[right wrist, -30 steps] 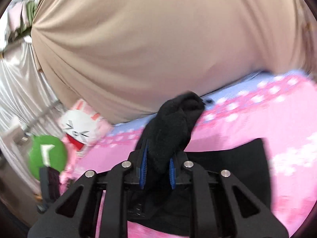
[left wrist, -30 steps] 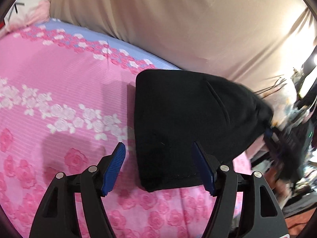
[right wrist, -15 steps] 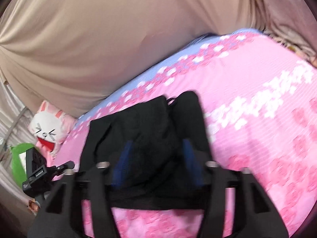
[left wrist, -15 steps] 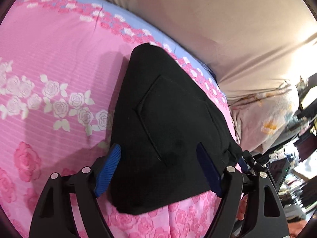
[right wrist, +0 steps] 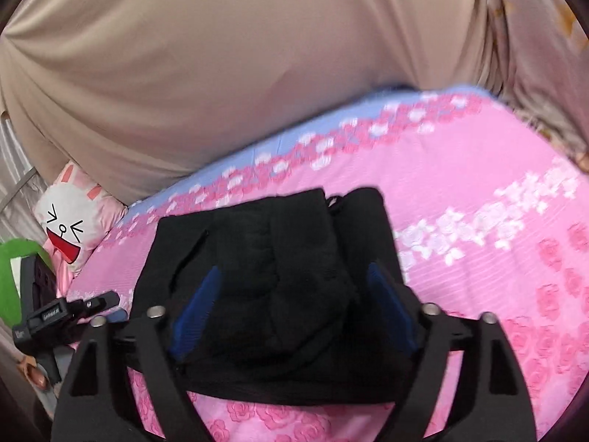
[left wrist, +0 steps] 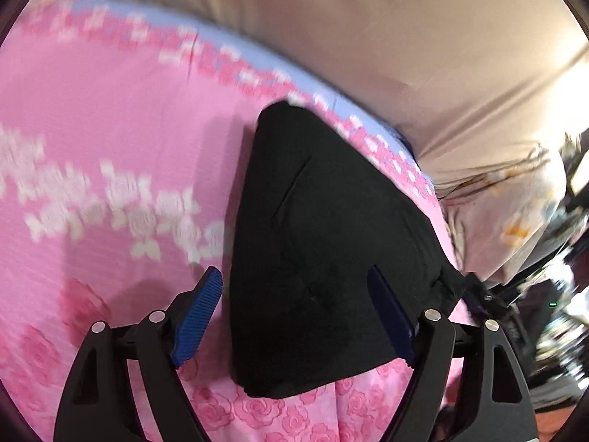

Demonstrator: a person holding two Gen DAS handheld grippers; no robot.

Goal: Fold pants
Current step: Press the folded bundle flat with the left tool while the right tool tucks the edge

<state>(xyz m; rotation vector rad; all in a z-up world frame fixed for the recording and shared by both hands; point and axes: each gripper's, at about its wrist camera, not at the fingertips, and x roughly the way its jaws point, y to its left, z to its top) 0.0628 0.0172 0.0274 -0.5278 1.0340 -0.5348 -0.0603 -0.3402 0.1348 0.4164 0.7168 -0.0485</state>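
Observation:
The black pants [left wrist: 324, 243] lie folded into a compact bundle on the pink floral bedsheet [left wrist: 110, 140]. In the right wrist view the pants [right wrist: 279, 258] show a thick folded layer on top. My left gripper [left wrist: 296, 294] is open and empty, its blue pads either side of the bundle's near edge, just above it. My right gripper [right wrist: 292, 291] is open and empty, hovering over the top fold with the cloth between but not clamped by its pads.
A beige curtain [right wrist: 221, 73] hangs behind the bed. A rabbit plush pillow [right wrist: 70, 217] and a green object [right wrist: 11, 283] sit at the bed's left end beside a black camera mount [right wrist: 55, 316]. Clutter lies past the bed's edge [left wrist: 552, 294].
My right gripper opened and let go of the pants' fold, which now lies on the bundle. My left gripper stayed open and shifted slightly over the bundle.

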